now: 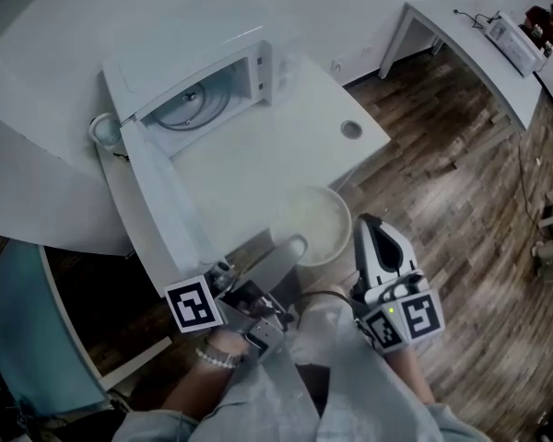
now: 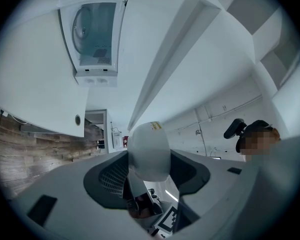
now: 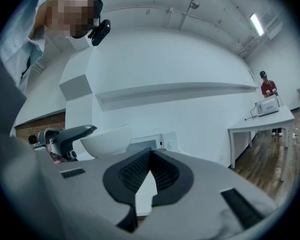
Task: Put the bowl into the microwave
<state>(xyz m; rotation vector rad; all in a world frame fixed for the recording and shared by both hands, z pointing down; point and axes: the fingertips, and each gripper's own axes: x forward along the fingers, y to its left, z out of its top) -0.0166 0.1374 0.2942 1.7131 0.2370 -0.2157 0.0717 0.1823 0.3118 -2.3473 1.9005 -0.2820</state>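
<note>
Pinching the rim of the bowl (image 1: 315, 221) with the fingers of the left gripper (image 1: 293, 247), at the near edge of the table (image 1: 286, 145). Pressing the fingers of the right gripper (image 1: 370, 230) together on nothing, just beside the bowl. Likely to tilt or slip from a one-sided rim pinch. May clip the open door (image 1: 161, 201) of the microwave (image 1: 194, 86), at the far left corner, if carried low.
</note>
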